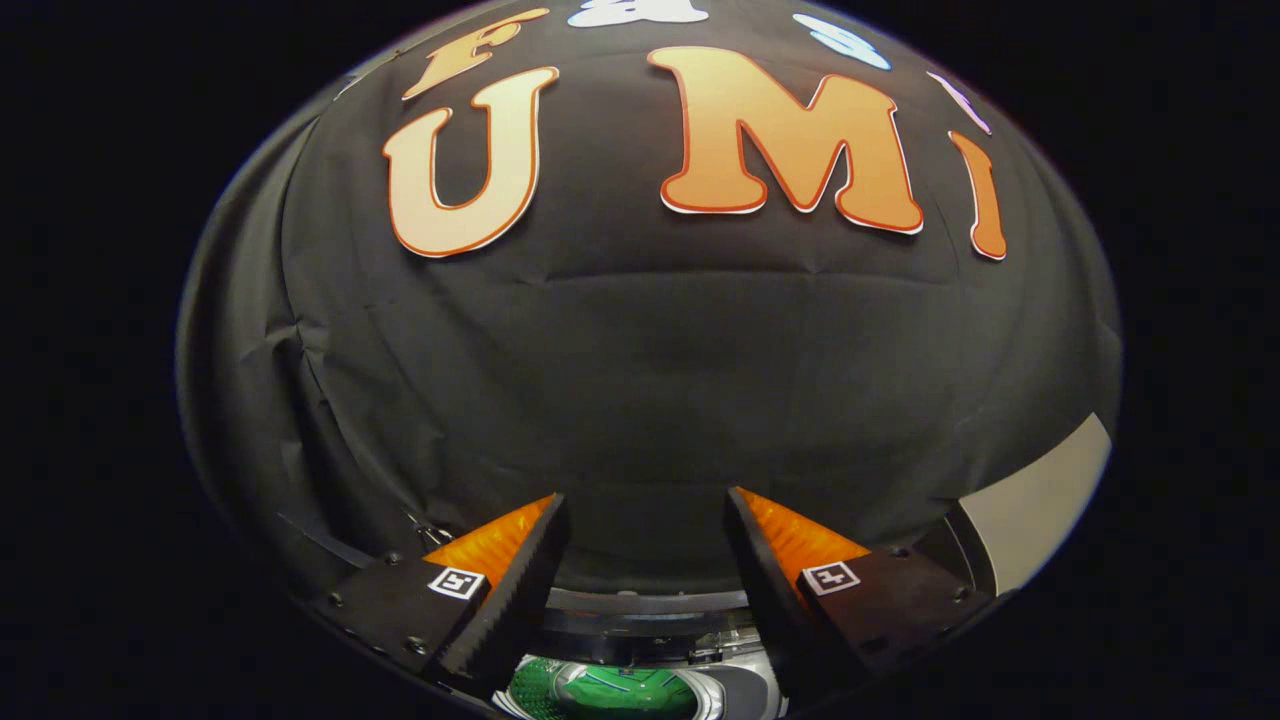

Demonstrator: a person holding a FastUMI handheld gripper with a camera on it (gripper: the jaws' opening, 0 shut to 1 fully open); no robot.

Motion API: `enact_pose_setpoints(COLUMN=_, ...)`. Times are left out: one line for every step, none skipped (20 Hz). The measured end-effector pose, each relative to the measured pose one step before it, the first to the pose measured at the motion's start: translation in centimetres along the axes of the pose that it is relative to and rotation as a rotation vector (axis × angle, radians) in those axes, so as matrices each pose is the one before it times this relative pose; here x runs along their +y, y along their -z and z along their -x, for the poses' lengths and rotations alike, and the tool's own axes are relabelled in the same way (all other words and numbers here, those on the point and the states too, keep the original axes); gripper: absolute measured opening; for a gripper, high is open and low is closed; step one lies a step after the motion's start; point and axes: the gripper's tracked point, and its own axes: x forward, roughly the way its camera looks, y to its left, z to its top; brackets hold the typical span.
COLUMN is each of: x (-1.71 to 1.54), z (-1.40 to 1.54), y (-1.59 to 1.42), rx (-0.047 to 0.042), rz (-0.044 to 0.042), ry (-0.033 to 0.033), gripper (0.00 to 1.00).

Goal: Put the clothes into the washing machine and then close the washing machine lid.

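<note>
Black cloth (640,380), draped and creased, is seen as the booth's back wall beyond the claw (645,525), and a pale panel (1040,500) is seen beside it on the right, behind the right finger's mount.

The claw is held wide open, with a broad gap left between its two fingers (520,590), and nothing is gripped or touched by either of them. The fingers are spread apart at their tips, and only the cloth wall is framed in the gap at that height. A small square marker (456,583) is carried on the left finger's base and another marker (832,577) on the right finger's base.

Lower in the gap, close below the fingers, part of the washing machine (650,610) is seen: a curved grey rim with darker fittings under it. Under that rim, between the finger bases, a green garment (610,690) is seen lying inside a round light-coloured opening (730,690), so the clothes appear to be placed in the machine's drum. The garment is smooth and glossy in the middle, and a dotted green texture is shown at its left side. Whether the lid is up or down cannot be told, since so little of the machine is in view.
</note>
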Motion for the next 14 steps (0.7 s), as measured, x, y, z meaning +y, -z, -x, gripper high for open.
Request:
enact_pose_setpoints(x=-0.036, z=0.675, y=0.234, rx=-0.00656, rz=0.00113, ry=-0.00169, gripper=0.99)
enact_pose_setpoints(x=0.077, z=0.579, y=0.258, rx=-0.00503, rz=0.00062, ry=-0.00284, gripper=0.99)
enact_pose_setpoints(x=0.140, z=0.526, y=0.253, rx=-0.00645, rz=0.00298, ry=-0.00284, gripper=0.99)
enact_pose_setpoints(x=0.051, z=0.617, y=0.221, rx=-0.00925, rz=0.00037, ry=-0.00087, gripper=0.99)
enact_pose_setpoints(x=-0.021, z=0.429, y=0.243, rx=-0.01025, rz=0.00399, ry=-0.00308, gripper=0.99)
enact_pose_setpoints(x=0.085, z=0.560, y=0.211, rx=-0.00995, rz=0.00192, ry=-0.00326, gripper=0.99)
enact_pose_setpoints(x=-0.068, z=0.506, y=0.310, rx=-0.00780, rz=0.00069, ry=-0.00186, gripper=0.99)
enact_pose_setpoints(x=0.021, z=0.597, y=0.303, rx=-0.00540, rz=0.00324, ry=-0.00122, gripper=0.99)
enact_pose_setpoints(x=0.036, z=0.479, y=0.198, rx=-0.00558, rz=-0.00075, ry=0.00026, gripper=0.99)
enact_pose_setpoints(x=-0.024, z=0.277, y=0.216, rx=-0.00108, rz=0.00087, ry=-0.00046, gripper=0.99)
enact_pose_setpoints(x=0.044, z=0.250, y=0.184, rx=-0.00007, rz=0.00064, ry=-0.00090, gripper=0.99)
enact_pose_setpoints(x=0.058, z=0.264, y=0.158, rx=0.00145, rz=0.00110, ry=-0.00108, gripper=0.99)
enact_pose_setpoints(x=0.021, z=0.293, y=0.137, rx=-0.00016, rz=0.00138, ry=-0.00192, gripper=0.99)
enact_pose_setpoints(x=0.056, z=0.284, y=0.225, rx=-0.00233, rz=0.00121, ry=-0.00152, gripper=0.99)
